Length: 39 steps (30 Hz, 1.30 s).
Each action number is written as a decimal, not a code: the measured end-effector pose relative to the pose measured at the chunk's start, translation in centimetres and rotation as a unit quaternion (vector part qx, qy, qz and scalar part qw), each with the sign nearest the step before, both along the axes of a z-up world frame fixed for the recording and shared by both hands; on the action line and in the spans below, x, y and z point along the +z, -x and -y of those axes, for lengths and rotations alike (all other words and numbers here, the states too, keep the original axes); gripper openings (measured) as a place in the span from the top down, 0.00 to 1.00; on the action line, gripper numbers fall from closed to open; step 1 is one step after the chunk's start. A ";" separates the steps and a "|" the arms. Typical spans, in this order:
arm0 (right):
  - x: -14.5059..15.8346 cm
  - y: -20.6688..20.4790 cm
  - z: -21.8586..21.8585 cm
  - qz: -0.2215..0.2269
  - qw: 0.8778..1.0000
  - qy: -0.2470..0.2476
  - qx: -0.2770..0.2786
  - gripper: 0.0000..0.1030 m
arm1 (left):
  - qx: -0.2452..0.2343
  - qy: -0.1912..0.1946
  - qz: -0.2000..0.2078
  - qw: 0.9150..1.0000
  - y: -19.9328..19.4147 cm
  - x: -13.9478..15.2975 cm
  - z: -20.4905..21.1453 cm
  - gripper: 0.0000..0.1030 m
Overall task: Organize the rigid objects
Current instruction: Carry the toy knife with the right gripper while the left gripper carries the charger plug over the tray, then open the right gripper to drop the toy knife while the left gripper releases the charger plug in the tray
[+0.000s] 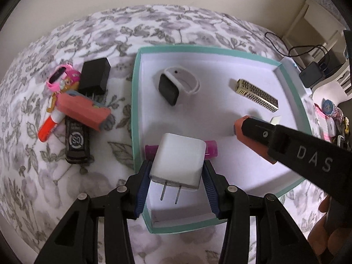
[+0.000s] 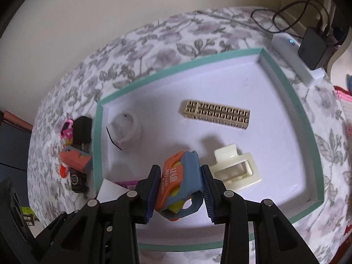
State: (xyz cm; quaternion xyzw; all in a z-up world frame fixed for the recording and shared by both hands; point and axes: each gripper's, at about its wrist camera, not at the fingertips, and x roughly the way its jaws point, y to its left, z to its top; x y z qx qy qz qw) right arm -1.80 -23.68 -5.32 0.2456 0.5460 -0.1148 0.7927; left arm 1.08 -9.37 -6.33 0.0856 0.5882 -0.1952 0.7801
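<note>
In the left wrist view my left gripper (image 1: 177, 162) is shut on a white plug charger (image 1: 179, 160), prongs toward the camera, over the near left part of a teal-rimmed white box (image 1: 136, 92). Behind the charger a magenta tube (image 1: 212, 149) lies in the box. In the right wrist view my right gripper (image 2: 180, 168) is shut on an orange-and-blue toy knife (image 2: 179, 182), held above the box floor (image 2: 275, 132). Inside the box lie a gold patterned bar (image 2: 217, 114), a cream hair clip (image 2: 235, 167) and a white-banded watch (image 2: 126, 129).
Left of the box on the floral cloth (image 1: 154, 24) lie a pink toy watch (image 1: 63, 77), a black charger (image 1: 94, 77), a second orange toy knife (image 1: 83, 112), a black toy car (image 1: 77, 143) and an orange-and-white tube (image 1: 49, 127). A white power bank (image 2: 294, 61) and a black adapter (image 2: 312, 46) sit beyond the box's far right corner.
</note>
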 end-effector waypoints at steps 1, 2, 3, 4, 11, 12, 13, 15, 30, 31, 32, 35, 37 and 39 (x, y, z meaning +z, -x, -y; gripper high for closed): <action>-0.2 0.0 0.0 -0.003 1.000 0.000 0.001 0.62 | 0.000 0.000 -0.002 1.000 0.0 -0.2 0.0 0.53; -0.4 0.0 0.0 -0.005 1.000 0.001 0.001 0.62 | -0.002 -0.001 -0.001 1.000 0.0 -0.2 0.1 0.53; -0.4 0.0 0.0 -0.004 1.000 0.000 0.001 0.62 | -0.003 -0.006 0.003 1.000 0.0 -0.2 0.1 0.53; -0.4 0.0 0.1 -0.004 1.000 -0.002 0.000 0.62 | -0.004 -0.006 0.005 1.000 0.1 -0.3 0.1 0.53; -0.4 0.0 0.2 -0.006 1.000 -0.005 0.001 0.62 | -0.001 -0.004 0.000 1.000 0.0 -0.5 0.1 0.53; -0.4 0.0 0.2 -0.007 1.000 -0.005 0.001 0.62 | -0.001 -0.003 -0.001 1.000 0.0 -0.5 0.1 0.53; -0.4 0.0 0.2 -0.007 1.000 -0.005 0.001 0.61 | -0.002 -0.002 -0.001 1.000 0.0 -0.4 0.1 0.53; -0.4 0.0 0.2 -0.008 1.000 -0.005 0.000 0.61 | -0.004 -0.003 0.000 1.000 0.0 -0.4 0.3 0.53; 3.2 0.8 0.1 0.034 0.998 0.043 -0.004 0.61 | 0.004 0.029 0.016 0.999 -0.4 1.3 -0.5 0.51; 3.5 0.9 0.2 0.039 0.998 0.044 -0.006 0.61 | 0.008 0.032 0.017 0.999 -0.5 1.4 -0.8 0.51; 3.8 1.0 0.2 0.043 0.998 0.045 -0.008 0.61 | 0.012 0.035 0.018 0.999 -0.6 1.6 -1.0 0.51; 4.1 1.1 0.3 0.050 0.998 0.048 -0.012 0.61 | 0.027 0.043 0.019 0.999 -1.1 1.9 -1.6 0.47; 4.1 1.1 0.3 0.053 0.997 0.047 -0.015 0.61 | 0.040 0.044 0.021 0.998 -1.4 2.0 -2.1 0.41; 4.0 1.2 0.4 0.053 0.997 0.047 -0.018 0.61 | 0.052 0.042 0.022 0.998 -1.7 2.0 -2.6 0.41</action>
